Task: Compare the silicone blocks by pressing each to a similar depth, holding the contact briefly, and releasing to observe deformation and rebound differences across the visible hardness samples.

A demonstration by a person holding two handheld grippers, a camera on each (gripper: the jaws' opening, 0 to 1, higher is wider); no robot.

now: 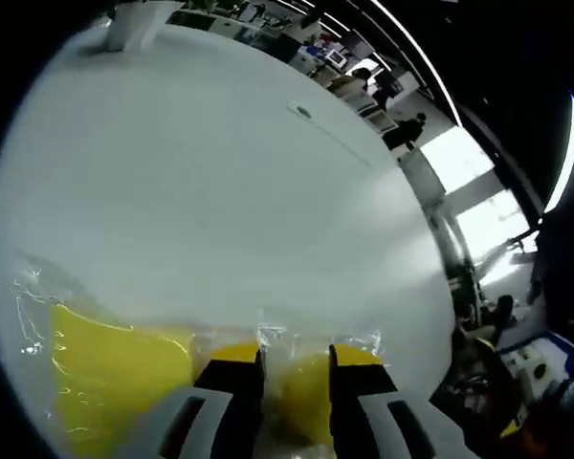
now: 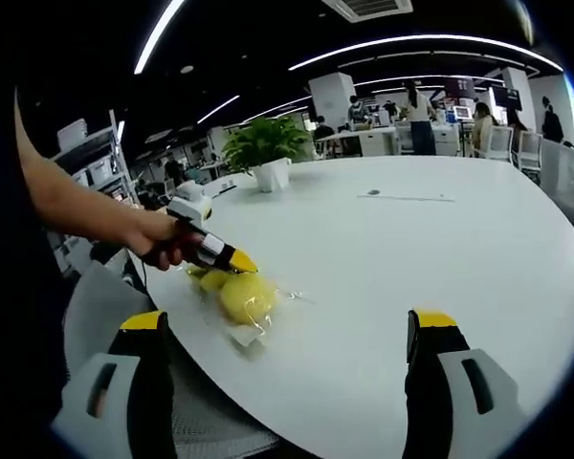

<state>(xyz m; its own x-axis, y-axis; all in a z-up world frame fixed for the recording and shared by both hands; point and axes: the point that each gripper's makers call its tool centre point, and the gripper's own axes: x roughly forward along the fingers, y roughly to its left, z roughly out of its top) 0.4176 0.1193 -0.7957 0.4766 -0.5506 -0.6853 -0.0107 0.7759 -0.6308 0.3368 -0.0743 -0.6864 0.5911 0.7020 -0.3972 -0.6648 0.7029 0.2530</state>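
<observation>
Left gripper view: the left gripper (image 1: 297,382) rises from the bottom edge, its yellow-tipped jaws drawn close together with a narrow gap between them. A yellow silicone block (image 1: 301,402) inside a clear plastic bag (image 1: 38,306) fills that gap; whether the jaws actually squeeze it cannot be told. A second, larger yellow silicone piece (image 1: 115,368) lies just to the left of the jaws, under the same crinkled clear wrapping. All of this rests on the white tabletop (image 1: 220,172), which runs bare ahead of the gripper. Far beyond the tips, a small dark mark (image 1: 303,113) sits on the surface, and the base of a white pot (image 1: 134,24) stands at the far edge.

Right gripper view: the right gripper (image 2: 287,330) has its jaws spread wide, with nothing between them, held above the near edge of the tabletop. Ahead and to the left of its tips, the bagged yellow blocks lie near the table edge. The left gripper's yellow tip touches them from the left, held by a person's hand (image 2: 163,244) with a bare forearm. A grey chair back (image 2: 105,306) stands just beside the left jaw, below the table edge. Well beyond, a potted green plant (image 2: 265,148) stands at the far side. Further off are office desks and standing people.
</observation>
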